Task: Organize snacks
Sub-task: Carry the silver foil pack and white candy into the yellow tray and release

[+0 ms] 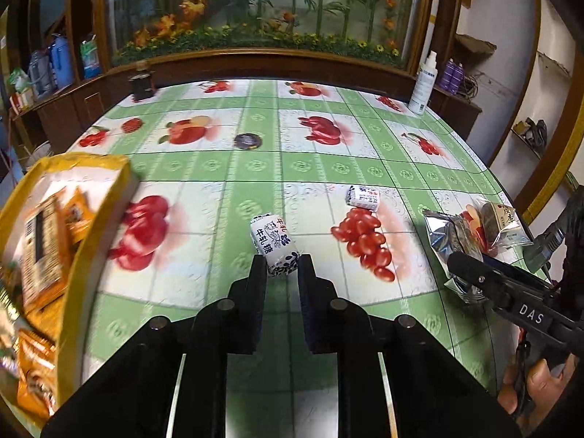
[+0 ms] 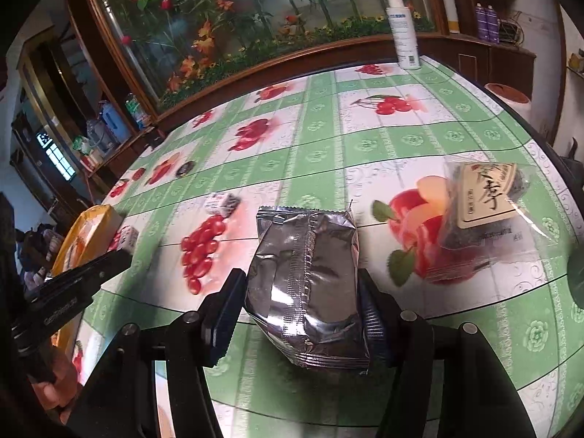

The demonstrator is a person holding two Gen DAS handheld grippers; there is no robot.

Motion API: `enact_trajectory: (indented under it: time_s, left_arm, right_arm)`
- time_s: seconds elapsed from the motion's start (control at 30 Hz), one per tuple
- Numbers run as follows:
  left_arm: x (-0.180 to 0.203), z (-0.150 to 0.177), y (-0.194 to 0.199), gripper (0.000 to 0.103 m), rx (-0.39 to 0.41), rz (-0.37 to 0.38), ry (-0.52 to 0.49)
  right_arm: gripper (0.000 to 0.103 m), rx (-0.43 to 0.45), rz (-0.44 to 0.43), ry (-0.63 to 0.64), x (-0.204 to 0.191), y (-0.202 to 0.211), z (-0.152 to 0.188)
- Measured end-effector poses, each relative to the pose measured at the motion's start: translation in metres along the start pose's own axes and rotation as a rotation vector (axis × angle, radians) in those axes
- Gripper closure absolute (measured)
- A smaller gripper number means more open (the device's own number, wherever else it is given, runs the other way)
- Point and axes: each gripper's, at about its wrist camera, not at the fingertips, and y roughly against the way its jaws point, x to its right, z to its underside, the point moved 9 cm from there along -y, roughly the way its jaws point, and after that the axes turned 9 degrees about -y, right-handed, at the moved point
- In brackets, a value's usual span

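Milk candy [image 1: 275, 244] between left gripper [image 1: 281, 268] fingers, open tablecloth [image 1: 219, 168] beyond.

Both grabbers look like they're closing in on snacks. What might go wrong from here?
1. The milk candy sits only at the tips of the left gripper, lying at an angle; it might squirt out when the fingers close.
2. The silver foil packet between the right gripper fingers looks puffy and slick, so it could crumple or slip.
3. The yellow box is already crowded; added snacks may spill over.
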Motion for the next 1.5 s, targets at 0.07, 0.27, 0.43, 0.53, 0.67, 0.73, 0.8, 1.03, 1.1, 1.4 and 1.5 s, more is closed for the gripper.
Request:
enact_trajectory:
  time_s: [0.07,0.27,0.43,0.53,0.67,0.73,0.8,1.03,1.1,1.4,1.5]
  left_arm:
    - [-0.007,0.006,0.010,0.089,0.005,-0.021,0.005]
    - [-0.026,0.027,0.025,0.088,-0.008,-0.032,0.033]
    - [-0.042,0.040,0.038,0.088,-0.003,-0.051,0.057]
    - [-0.051,0.045,0.046,0.088,0.002,-0.073,0.066]
    - [-0.065,0.052,0.054,0.088,0.007,-0.091,0.077]
    - [-0.073,0.056,0.057,0.088,0.006,-0.104,0.086]
    - [-0.082,0.060,0.060,0.088,0.008,-0.114,0.099]
    - [-0.108,0.068,0.069,0.088,0.014,-0.147,0.131]
    - [-0.114,0.071,0.072,0.088,0.012,-0.156,0.136]
    - [-0.147,0.084,0.083,0.088,0.002,-0.188,0.180]
    - [-0.156,0.086,0.088,0.088,0.007,-0.209,0.187]
  right_arm:
    - [0.042,0.003,-0.014,0.022,-0.013,0.003,0.004]
    - [0.042,0.026,-0.071,0.087,-0.057,0.020,0.022]
    - [0.042,0.029,-0.144,0.060,-0.086,0.034,0.039]
    - [0.042,0.042,-0.167,0.070,-0.104,0.041,0.048]
    - [0.042,0.033,-0.192,0.103,-0.131,0.043,0.059]
    - [0.042,0.026,-0.203,0.122,-0.143,0.042,0.064]
    - [0.042,0.018,-0.212,0.140,-0.155,0.042,0.071]
    - [0.043,-0.024,-0.235,0.197,-0.191,0.032,0.088]
    - [0.043,-0.034,-0.243,0.213,-0.200,0.030,0.093]
    - [0.043,-0.073,-0.272,0.279,-0.238,0.018,0.106]
    - [0.043,-0.086,-0.284,0.299,-0.250,0.012,0.110]
